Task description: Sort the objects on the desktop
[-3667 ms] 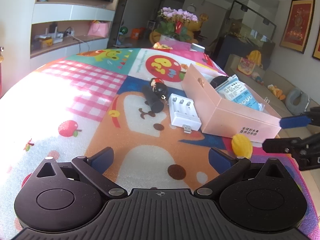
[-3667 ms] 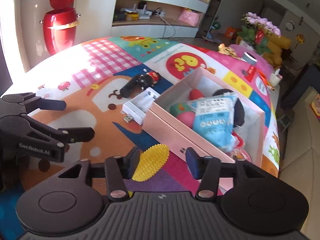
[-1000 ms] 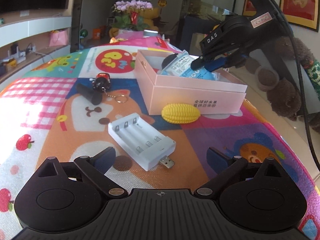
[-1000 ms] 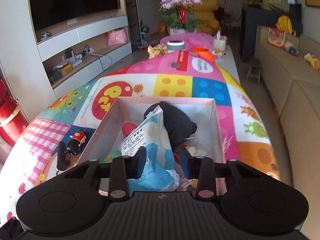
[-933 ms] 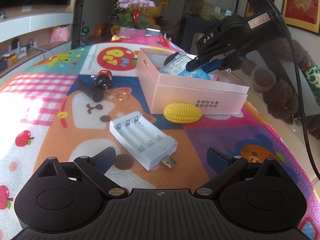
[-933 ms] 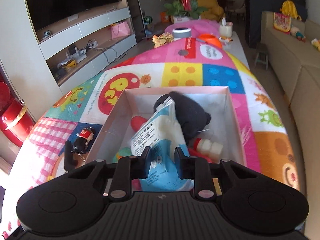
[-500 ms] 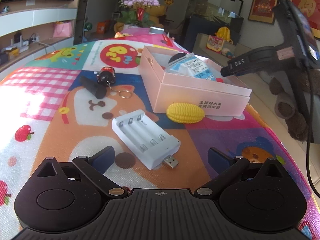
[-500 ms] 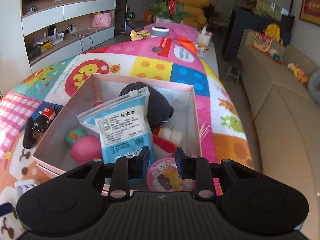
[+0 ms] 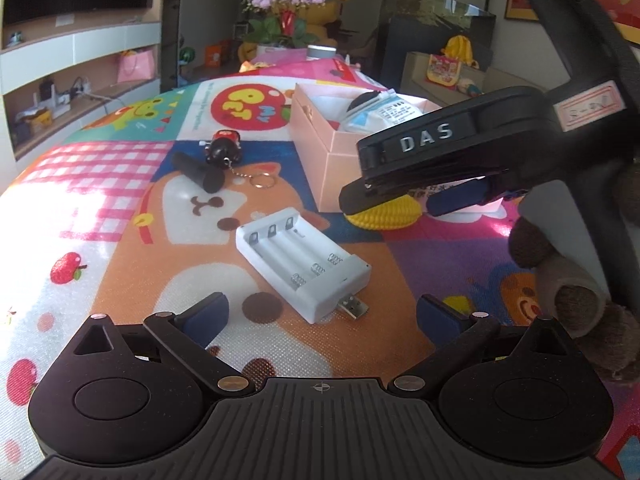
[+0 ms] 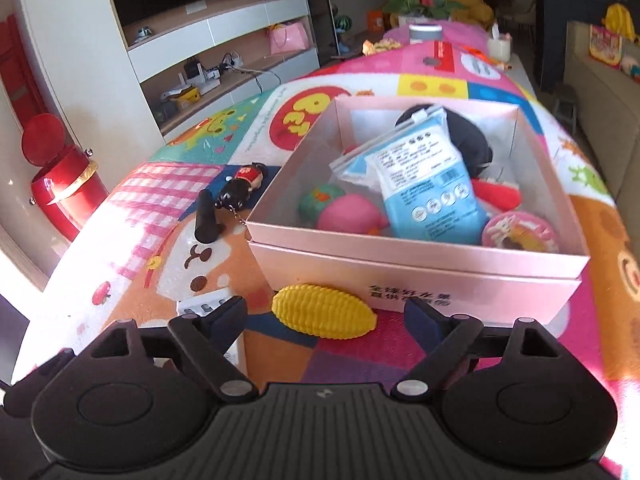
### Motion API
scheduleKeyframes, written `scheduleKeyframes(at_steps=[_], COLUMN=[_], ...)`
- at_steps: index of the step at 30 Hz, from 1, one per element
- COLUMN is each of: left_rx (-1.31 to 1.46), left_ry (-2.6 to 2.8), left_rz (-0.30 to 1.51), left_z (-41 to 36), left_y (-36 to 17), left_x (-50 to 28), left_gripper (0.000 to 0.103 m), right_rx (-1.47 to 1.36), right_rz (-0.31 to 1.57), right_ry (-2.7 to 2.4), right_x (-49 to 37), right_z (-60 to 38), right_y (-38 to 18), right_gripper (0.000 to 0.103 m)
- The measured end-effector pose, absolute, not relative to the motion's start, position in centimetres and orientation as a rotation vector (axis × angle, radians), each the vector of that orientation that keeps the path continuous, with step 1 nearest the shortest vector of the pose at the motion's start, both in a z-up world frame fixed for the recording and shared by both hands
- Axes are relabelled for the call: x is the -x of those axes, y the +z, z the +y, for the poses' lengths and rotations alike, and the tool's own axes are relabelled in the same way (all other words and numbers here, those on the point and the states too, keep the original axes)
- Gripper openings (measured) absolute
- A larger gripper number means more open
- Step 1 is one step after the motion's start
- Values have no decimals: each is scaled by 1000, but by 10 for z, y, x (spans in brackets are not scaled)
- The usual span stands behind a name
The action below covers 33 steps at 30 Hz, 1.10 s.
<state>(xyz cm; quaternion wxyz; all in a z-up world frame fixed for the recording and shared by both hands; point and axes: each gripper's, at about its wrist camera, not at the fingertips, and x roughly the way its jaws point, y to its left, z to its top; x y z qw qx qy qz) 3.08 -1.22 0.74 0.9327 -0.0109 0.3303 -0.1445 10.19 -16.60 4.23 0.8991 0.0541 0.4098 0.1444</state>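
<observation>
Right tongs [image 10: 324, 318] just spread wide and are empty, hovering above the yellow toy corn [image 10: 323, 317], which lies crosswise to the fingers on the tabletop [image 10: 280, 360] against the pink box [image 10: 420, 284] front. Left tongs [image 9: 320, 316] also agape and empty, farther back near the white battery charger [image 9: 302, 266]. From the left view the right tongs cover most of the corn, so finger-to-corn clearance is unclear.
</observation>
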Motion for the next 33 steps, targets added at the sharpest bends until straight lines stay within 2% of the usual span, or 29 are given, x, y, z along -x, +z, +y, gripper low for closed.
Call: scheduleKeyframes(at_steps=[1, 2, 3, 10, 17, 19, 21, 24, 30, 33], left_rx=[26, 31, 33, -96, -72, -53, -44, -58, -174, -205], left_ry=[-293, -299, -309, -391, -417, -440, -458, -539, -591, -561], left_rz=[677, 679, 680, 677, 681, 735, 724, 725, 707, 707], left_z=[-11, -9, -8, -10, -12, -12, -11, -14, -30, -38], left_y=[7, 7, 7, 13, 15, 10, 9, 8, 4, 4], left_x=[-30, -30, -29, -45, -101, -113, -110, -92, -45, -30], left_gripper=[103, 103, 103, 103, 103, 103, 103, 103, 103, 103], right_rx=[-132, -130, -119, -34, -56, -78, -91, -64, -81, -101], right_rz=[877, 890, 903, 836, 782, 771, 759, 738, 745, 746], right_ry=[278, 256, 247, 208, 170, 181, 191, 196, 181, 169], right_x=[-106, -109, -111, -62, 1, 6, 7, 9, 7, 7], right_z=[-162, -159, -157, -188, -233, -236, -237, -229, -231, -234], right_y=[36, 31, 26, 28, 22, 21, 19, 16, 15, 15], right_gripper=[82, 66, 64, 64, 64, 68, 78, 87, 100, 102])
